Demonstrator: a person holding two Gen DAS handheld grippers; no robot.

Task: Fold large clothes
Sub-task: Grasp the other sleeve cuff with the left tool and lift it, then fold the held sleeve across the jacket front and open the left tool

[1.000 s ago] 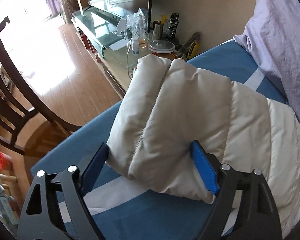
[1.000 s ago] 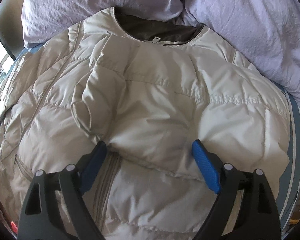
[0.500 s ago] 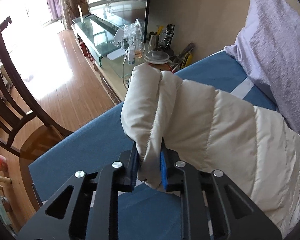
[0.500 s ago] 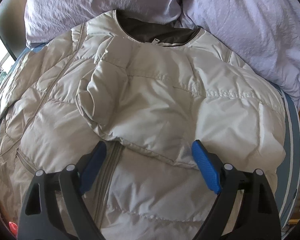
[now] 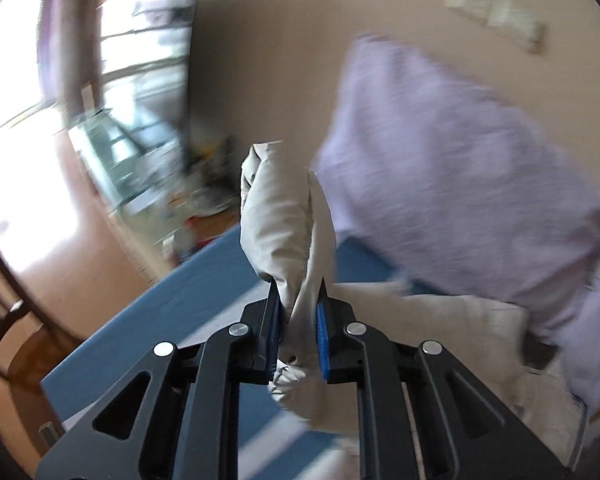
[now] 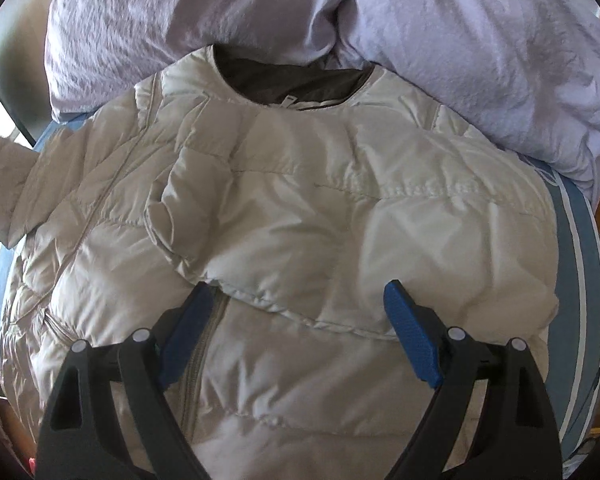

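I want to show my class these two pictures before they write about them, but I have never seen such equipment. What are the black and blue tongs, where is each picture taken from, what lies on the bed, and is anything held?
There is no robot here. A person holds a two-finger gripper in each hand, and a camera on each looks forward along its fingers.

The left-hand picture shows the left gripper shut on the sleeve end of a cream padded jacket, raised above the blue bed sheet.

The right-hand picture shows the right gripper open above the jacket, holding nothing. The jacket lies spread on the sheet, its collar toward lilac pillows.
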